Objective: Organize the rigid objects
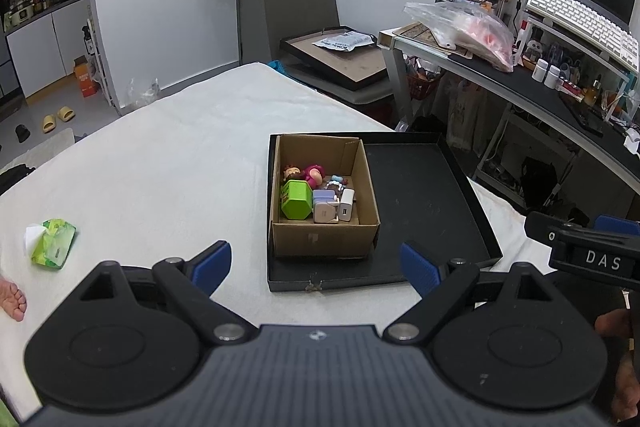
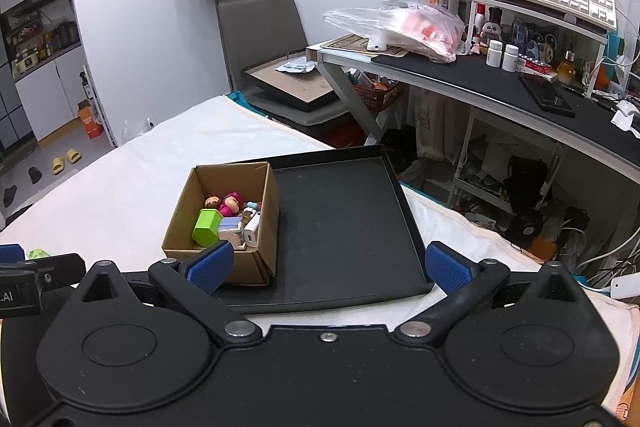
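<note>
Fingers: both pairs stand wide apart and grip nothing; the left gripper (image 1: pixel 316 265) and the right gripper (image 2: pixel 328 269) hover at the near edge of the bed (image 1: pixel 160 155), just short of the tray.
Bed: covered in white cloth, it carries everything; a green tissue pack (image 1: pixel 52 243) lies near its left edge, well apart from the rest.
Tray (image 1: pixel 432 203): black and shallow, at the bed's right edge; its right part lies bare, which fits either items already gathered in or items not yet laid out.
Cardboard box (image 1: pixel 326 239): open-topped, standing in the tray's left part, against its left wall.
Box contents: a green block (image 1: pixel 297 201), a white charger (image 1: pixel 347 205), a pale square plug (image 1: pixel 325 207), and small figurines (image 1: pixel 312 175) at the back, packed close and touching.
</note>
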The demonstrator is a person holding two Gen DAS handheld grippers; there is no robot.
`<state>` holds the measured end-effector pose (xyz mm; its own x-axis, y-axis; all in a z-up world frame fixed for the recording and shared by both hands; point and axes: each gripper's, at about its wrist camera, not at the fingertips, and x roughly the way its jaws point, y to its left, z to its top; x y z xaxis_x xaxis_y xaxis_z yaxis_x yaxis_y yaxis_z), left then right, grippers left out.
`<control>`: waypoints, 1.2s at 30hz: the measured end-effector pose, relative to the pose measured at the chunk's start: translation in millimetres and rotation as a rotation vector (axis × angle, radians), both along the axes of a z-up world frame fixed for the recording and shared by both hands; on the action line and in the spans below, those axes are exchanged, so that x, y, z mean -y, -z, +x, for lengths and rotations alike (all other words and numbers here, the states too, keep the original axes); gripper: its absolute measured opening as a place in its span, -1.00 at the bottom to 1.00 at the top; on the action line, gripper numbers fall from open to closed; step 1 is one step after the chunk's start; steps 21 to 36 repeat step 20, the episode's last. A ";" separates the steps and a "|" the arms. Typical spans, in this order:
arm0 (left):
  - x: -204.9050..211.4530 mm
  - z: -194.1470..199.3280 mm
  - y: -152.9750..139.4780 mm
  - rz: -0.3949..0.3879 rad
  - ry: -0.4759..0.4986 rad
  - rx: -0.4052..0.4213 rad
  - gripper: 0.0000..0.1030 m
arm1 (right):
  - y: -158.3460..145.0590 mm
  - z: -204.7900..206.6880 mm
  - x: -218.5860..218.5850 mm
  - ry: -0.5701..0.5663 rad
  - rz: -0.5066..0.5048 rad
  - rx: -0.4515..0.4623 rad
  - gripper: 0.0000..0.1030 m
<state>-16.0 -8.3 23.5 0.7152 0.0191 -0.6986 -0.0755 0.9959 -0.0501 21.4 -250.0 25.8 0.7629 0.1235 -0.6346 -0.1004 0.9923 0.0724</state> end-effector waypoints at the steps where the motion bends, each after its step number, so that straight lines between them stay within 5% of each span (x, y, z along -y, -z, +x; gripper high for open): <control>1: -0.3 -0.2 0.5 0.000 -0.001 -0.001 0.76 | 0.0 0.0 -0.1 0.000 0.000 0.000 1.00; 36: 2.3 9.8 12.9 -0.014 0.021 -0.020 0.76 | 11.3 4.1 3.5 -0.016 -0.005 -0.038 1.00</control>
